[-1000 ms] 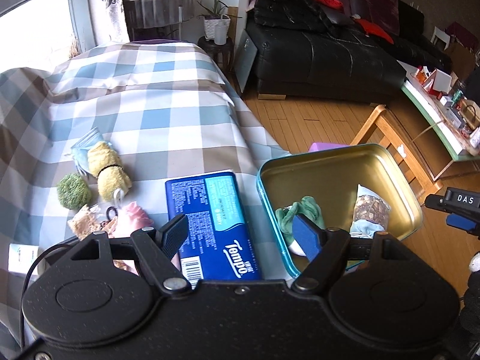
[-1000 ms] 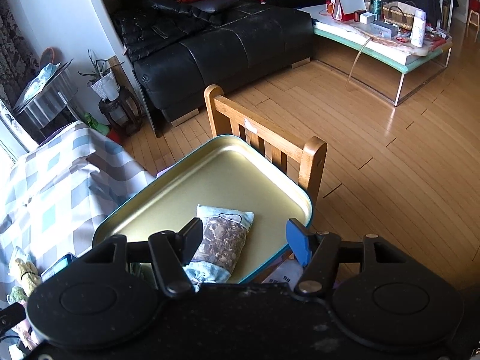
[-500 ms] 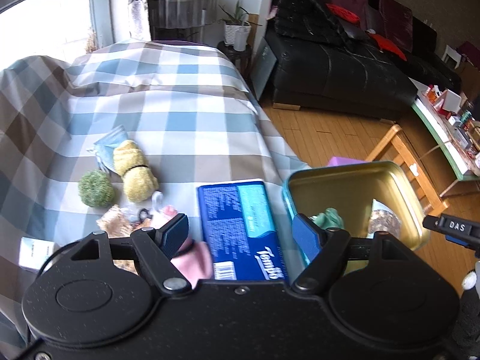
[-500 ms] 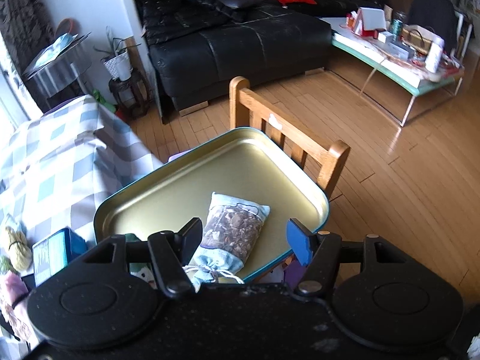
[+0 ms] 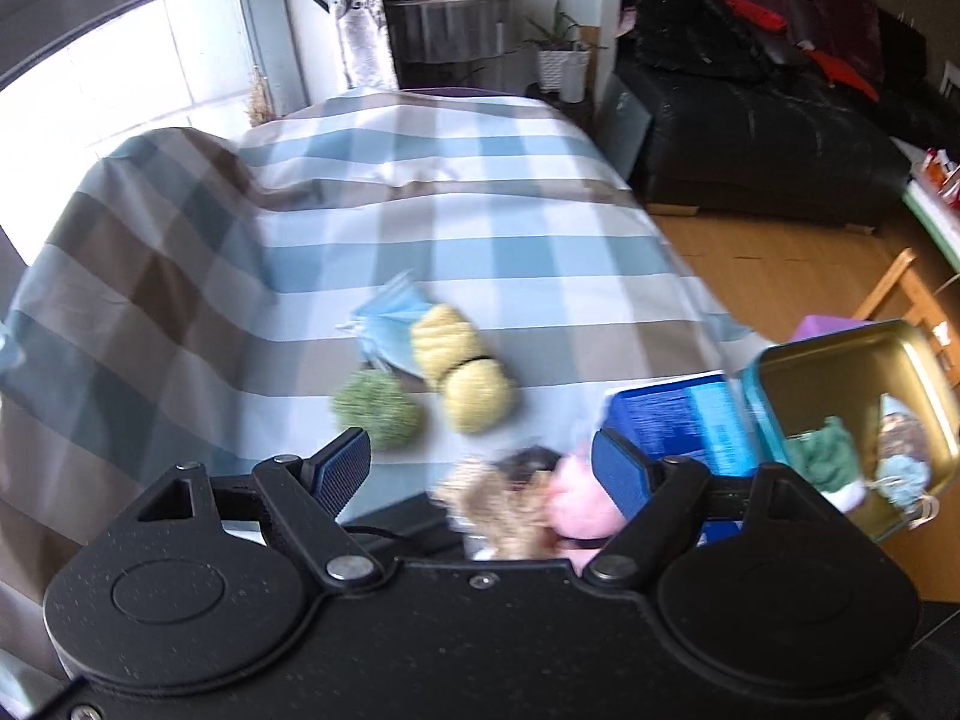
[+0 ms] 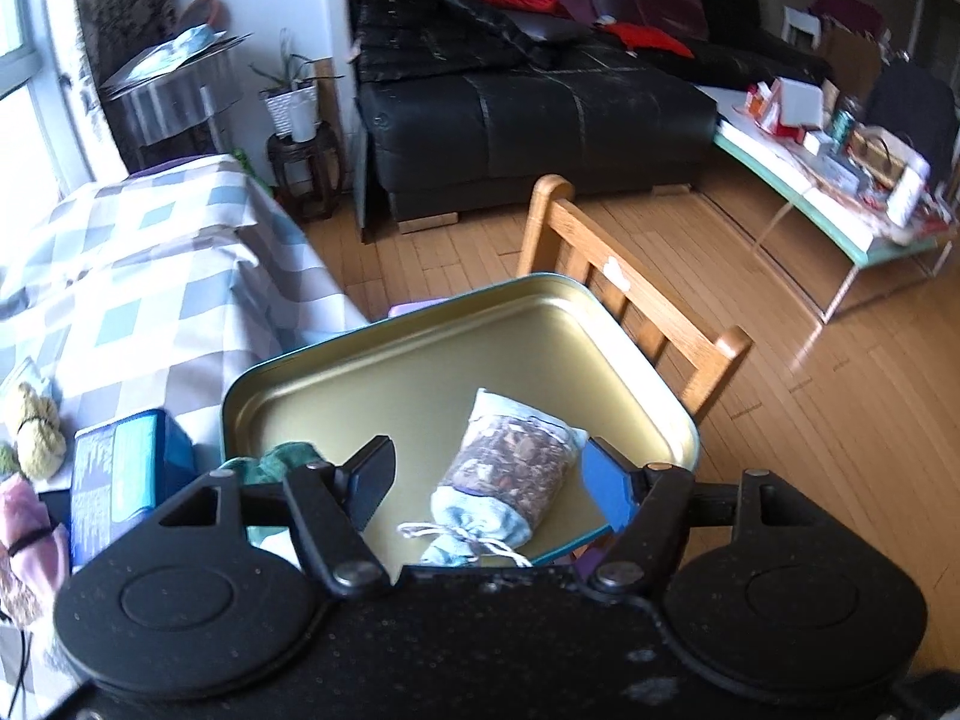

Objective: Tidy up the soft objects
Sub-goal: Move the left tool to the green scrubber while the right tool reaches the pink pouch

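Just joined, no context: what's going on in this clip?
A person with two handheld grippers is sorting soft items into a gold tin. A sachet and green cloth already lie inside. The left gripper, empty, jaws just opening, hovers over the pink and tan items on the checked cloth. The right gripper, also opening, holds nothing.

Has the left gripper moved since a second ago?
Yes. The left gripper has swung left, away from the gold tin, which now sits at the frame's right edge. Its fingers have just been opening, gripping nothing.
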### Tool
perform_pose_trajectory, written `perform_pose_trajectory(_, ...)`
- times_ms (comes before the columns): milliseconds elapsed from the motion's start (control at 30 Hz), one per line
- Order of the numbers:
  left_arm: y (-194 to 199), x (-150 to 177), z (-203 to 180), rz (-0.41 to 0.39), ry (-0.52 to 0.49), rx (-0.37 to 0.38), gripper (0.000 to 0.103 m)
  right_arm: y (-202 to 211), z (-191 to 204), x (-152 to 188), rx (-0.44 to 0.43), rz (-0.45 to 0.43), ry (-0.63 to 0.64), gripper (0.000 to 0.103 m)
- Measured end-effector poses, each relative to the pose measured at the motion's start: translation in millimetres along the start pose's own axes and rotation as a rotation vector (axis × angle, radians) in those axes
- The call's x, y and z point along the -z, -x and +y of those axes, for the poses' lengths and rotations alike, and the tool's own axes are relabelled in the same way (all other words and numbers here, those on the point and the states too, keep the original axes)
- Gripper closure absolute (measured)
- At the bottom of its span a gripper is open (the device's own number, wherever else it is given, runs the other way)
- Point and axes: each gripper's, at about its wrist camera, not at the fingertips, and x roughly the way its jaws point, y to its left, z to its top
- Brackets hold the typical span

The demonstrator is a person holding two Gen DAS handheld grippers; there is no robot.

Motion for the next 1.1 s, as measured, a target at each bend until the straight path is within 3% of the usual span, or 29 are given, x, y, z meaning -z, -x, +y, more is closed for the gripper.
perform_pose_trajectory(267, -21.6, 2.3, 53.4, 0.061, 0.006, -0.093, 0.025, 12.3, 40.9, 13.1, -0.086, -0.023, 0.097, 0.033)
perform_pose_trajectory(367, -38.9, 5.1, 65.8, 0.124, 0.034, -0.089, 0.025, 18.0, 57.0, 22.0, -0.157, -0.019, 0.112, 0.033)
perform_pose_trajectory(600, -60.6, 19.5, 75.5, 0.178, 0.055, -0.079, 0.025, 33.9, 111.9, 45.8, -0.278, -0.050, 0.248, 0.033)
perform_pose_trajectory(900, -78.6, 14.7, 75.0, 0.155, 0.052, -0.068, 0.025, 38.3, 176.3, 66.6, -0.410, -0.028, 0.385, 0.033)
perform_pose_trajectory(1100, -98.4, 6.2, 76.2, 0.138, 0.048, -0.061, 0.025, 37.4, 204.4, 78.2, -0.450, -0.013, 0.436, 0.033)
